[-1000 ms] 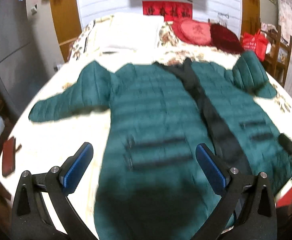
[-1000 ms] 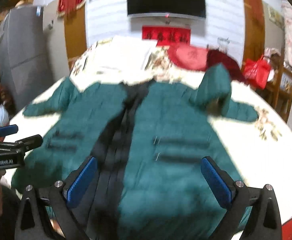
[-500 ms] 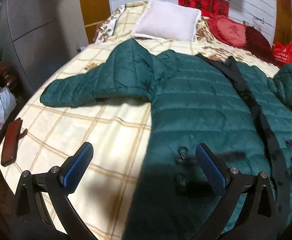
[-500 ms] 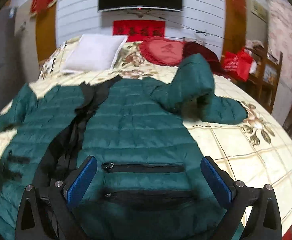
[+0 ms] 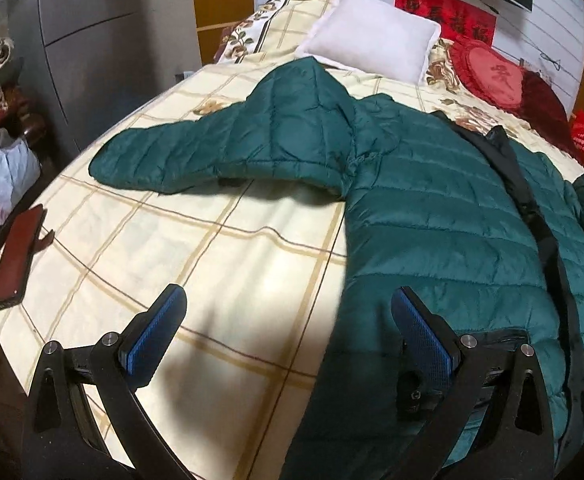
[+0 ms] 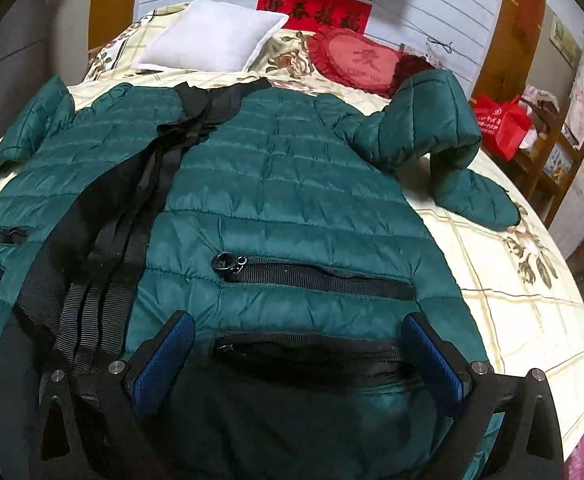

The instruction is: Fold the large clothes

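Observation:
A dark green quilted jacket (image 5: 431, 216) lies front-up and spread out on the bed, its black zipper band running down the middle. Its left sleeve (image 5: 196, 156) stretches out to the left. In the right wrist view the jacket (image 6: 284, 200) fills the middle, and its right sleeve (image 6: 443, 136) is bent back on itself. My left gripper (image 5: 288, 332) is open and empty, low over the jacket's left hem edge. My right gripper (image 6: 299, 356) is open and empty, just above the lower zipped pocket (image 6: 311, 352).
The bed has a cream checked cover (image 5: 172, 264). A white pillow (image 5: 371, 32) and red heart cushions (image 6: 355, 60) lie at the head. A dark red phone (image 5: 16, 256) lies at the bed's left edge. A red bag (image 6: 499, 124) and wooden shelves stand to the right.
Both grippers have come down closer to the jacket. The left one swung left, toward the sleeve and bare cover. The right one moved over the right pocket.

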Tool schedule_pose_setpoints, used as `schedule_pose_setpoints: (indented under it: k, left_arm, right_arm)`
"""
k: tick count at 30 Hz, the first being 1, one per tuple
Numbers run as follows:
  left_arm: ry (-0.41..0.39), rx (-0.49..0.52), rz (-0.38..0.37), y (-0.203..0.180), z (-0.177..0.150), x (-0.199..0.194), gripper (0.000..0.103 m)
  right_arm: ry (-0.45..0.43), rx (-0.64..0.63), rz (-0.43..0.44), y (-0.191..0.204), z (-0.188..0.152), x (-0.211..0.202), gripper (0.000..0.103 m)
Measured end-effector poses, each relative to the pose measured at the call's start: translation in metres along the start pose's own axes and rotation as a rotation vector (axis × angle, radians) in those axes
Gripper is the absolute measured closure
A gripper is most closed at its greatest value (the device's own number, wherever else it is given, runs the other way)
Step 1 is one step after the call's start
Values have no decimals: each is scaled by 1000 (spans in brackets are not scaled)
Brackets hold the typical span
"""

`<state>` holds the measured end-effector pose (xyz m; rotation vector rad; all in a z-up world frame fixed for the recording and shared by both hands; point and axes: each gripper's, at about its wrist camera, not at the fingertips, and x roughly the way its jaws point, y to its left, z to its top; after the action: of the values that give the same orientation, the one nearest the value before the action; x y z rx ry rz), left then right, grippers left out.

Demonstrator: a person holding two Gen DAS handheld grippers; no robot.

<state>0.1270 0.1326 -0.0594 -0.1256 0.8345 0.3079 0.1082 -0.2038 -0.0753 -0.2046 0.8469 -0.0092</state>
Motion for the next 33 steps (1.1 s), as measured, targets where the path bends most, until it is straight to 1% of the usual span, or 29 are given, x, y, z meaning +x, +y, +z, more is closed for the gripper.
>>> schedule_pose_setpoints:
  k: [13, 33]
  left_arm:
    - [-1, 11, -9, -4, -2, -1, 0]
    - [-4, 26, -1, -8, -2, 0, 0]
  right_arm:
    - [5, -8, -5, 3, 2, 1, 0]
    - [3, -19, -17, 7, 2, 2, 0]
